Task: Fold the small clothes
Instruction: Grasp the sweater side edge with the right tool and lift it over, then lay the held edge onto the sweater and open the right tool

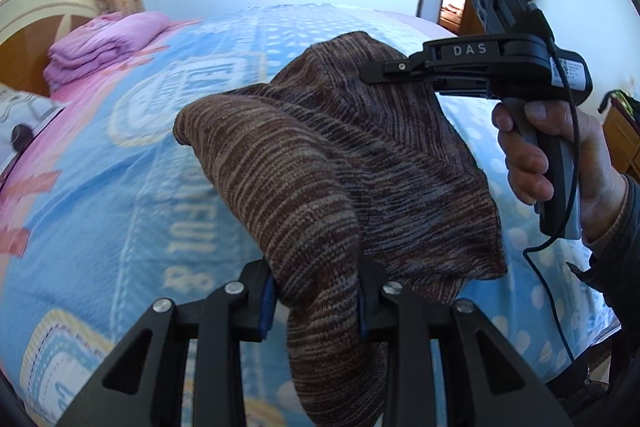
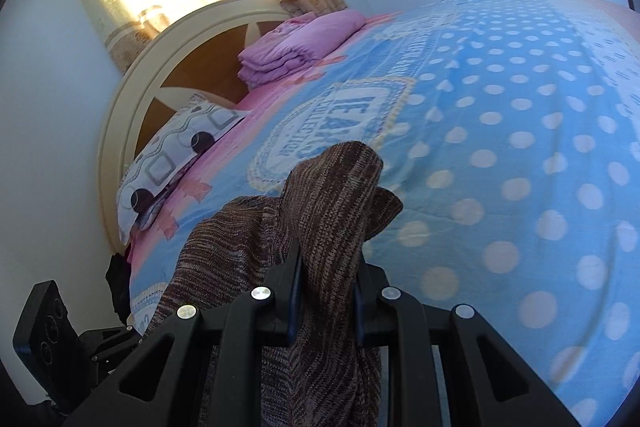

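Garment [image 1: 320, 187] clamped between both hand-held grippers, left [image 1: 316, 303], right [image 2: 326, 303], above bed [image 2: 520, 147].

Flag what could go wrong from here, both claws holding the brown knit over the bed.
1. The left claw pinches a bunched roll of the brown knit garment, not a flat edge; a fold started from this may come out crooked.
2. The right claw also grips a thick wad, so fabric could slip out.
3. The garment hangs clear of the blue dotted blanket and may land creased.
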Motion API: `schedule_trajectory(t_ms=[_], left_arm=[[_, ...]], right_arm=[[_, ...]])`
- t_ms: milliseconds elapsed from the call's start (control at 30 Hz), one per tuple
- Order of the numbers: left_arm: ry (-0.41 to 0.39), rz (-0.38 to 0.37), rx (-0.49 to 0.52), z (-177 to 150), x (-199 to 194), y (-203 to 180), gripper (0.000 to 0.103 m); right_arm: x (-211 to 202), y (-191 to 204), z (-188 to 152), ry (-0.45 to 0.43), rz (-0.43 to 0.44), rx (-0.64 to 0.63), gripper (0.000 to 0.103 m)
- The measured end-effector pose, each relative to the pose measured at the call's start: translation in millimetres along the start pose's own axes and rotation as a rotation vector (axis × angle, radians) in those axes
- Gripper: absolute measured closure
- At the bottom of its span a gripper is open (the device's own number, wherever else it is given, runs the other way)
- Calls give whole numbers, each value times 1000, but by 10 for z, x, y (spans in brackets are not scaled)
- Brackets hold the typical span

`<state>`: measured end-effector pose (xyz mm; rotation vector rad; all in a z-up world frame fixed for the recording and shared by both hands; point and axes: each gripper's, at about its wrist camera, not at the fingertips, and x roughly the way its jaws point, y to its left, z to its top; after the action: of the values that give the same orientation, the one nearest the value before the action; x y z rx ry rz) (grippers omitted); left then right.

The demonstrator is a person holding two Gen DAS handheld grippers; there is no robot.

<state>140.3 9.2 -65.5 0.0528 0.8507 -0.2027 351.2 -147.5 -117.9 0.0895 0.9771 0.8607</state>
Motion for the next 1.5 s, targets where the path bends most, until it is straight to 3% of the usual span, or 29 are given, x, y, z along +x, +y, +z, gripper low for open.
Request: schedule_trajectory(t_ms=[433, 667, 767, 867, 933, 1000, 1100, 1233, 1333, 1500], left_arm=[[10, 81, -75, -280, -116, 426, 71], [38, 104, -177, -504, -32, 626, 71], [56, 122, -205, -633, 33, 633, 68], [56, 154, -213, -712, 18, 557, 54], [49, 165, -203, -702, 1, 529, 50], [48, 203, -182, -678, -38, 471, 44], [10, 272, -116, -608, -153, 347, 43], [-66, 323, -75, -468, -347, 260, 27], [-97, 364, -57, -365, -375, 282, 26], [-69, 396, -83, -409, -250, 466, 25]], right_arm=[[654, 608, -3, 100, 78, -79, 83], [1054, 858, -70, 167, 52, -144, 83], [1194, 845, -121, 191, 27, -154, 83], [1281, 790, -188, 202, -14, -162, 83], [1317, 724, -224, 212, -29, -153, 81], [1314, 689, -257, 205, -60, -159, 79], [1232, 681, -273, 179, -68, -143, 76], [998, 757, -277, 116, -105, -170, 74], [725, 855, -296, 55, -86, -192, 70], [380, 1092, -467, -4, -30, -248, 62]])
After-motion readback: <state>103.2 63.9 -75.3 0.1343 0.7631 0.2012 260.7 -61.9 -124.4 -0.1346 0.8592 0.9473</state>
